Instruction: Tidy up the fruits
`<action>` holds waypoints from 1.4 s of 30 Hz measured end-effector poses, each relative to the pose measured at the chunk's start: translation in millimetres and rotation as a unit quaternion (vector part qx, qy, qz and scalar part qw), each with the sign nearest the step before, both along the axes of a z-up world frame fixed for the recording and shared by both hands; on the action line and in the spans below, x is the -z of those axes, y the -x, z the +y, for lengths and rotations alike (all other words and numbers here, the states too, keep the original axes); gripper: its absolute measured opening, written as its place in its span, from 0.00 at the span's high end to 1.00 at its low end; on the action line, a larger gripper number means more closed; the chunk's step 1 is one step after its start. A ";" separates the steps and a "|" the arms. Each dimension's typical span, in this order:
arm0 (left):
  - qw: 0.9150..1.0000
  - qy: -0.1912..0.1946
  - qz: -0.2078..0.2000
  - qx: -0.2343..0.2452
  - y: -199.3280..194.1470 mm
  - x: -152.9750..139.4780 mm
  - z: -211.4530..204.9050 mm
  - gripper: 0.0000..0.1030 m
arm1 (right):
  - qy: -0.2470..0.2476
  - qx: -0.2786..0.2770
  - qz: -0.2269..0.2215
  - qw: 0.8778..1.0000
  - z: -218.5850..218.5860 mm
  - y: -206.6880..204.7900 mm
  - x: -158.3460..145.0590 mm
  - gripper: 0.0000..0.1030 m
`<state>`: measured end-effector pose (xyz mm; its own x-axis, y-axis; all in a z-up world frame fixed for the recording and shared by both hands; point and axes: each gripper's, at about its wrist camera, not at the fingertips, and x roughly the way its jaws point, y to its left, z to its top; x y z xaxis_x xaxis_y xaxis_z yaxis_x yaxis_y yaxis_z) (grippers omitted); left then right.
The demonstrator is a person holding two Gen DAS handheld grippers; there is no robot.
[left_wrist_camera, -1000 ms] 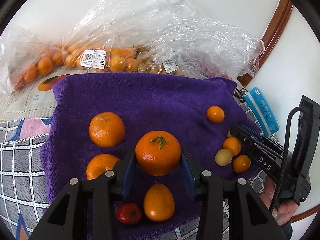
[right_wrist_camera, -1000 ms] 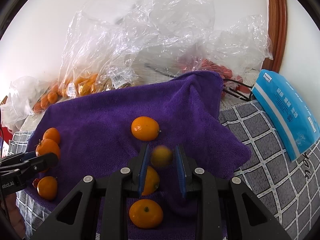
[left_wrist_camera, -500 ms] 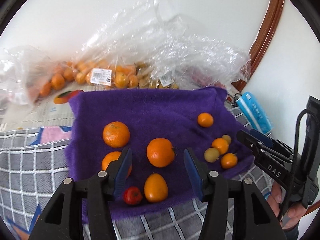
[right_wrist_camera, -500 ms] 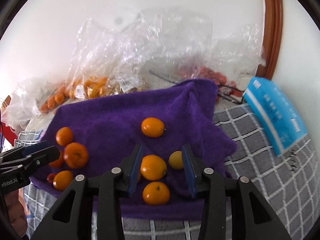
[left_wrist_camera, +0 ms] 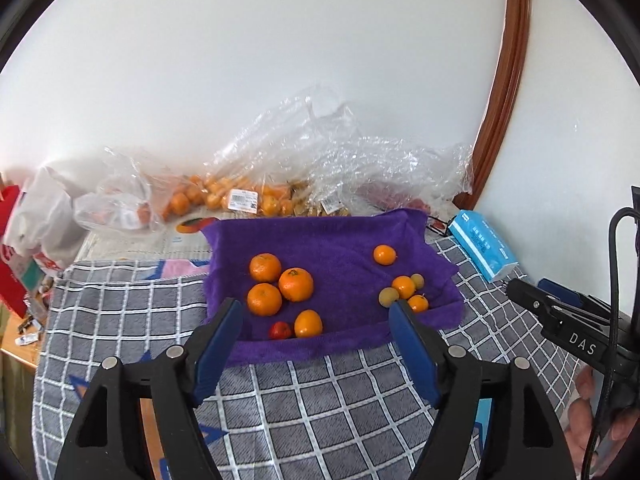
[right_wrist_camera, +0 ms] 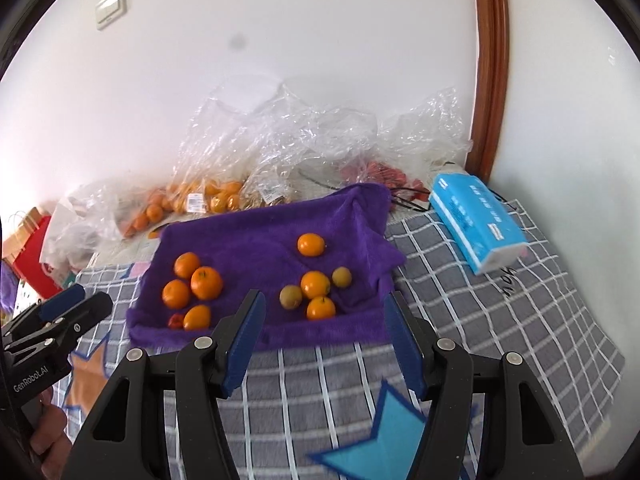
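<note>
Blue tissue pack (right_wrist_camera: 478, 222) on grey checked cloth (right_wrist_camera: 460, 320); white wall switch (right_wrist_camera: 111, 7); brown door frame (right_wrist_camera: 490, 68).

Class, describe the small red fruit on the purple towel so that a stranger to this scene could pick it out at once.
Find the purple towel spread over the grey checked cloth. At its near edge, on the left, below three clustered oranges, lies the small red fruit, touching an oval orange fruit. It is the only red piece on the towel, and smaller than its orange neighbours.
</note>
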<state>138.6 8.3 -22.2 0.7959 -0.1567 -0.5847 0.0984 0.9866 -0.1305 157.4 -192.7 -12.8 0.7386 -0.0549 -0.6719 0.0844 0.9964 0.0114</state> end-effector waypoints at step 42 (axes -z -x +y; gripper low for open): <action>0.999 0.000 -0.030 -0.025 96.9 -31.8 -0.5 0.13 | 0.005 0.017 -0.033 0.999 -4.7 111.1 -27.0 0.06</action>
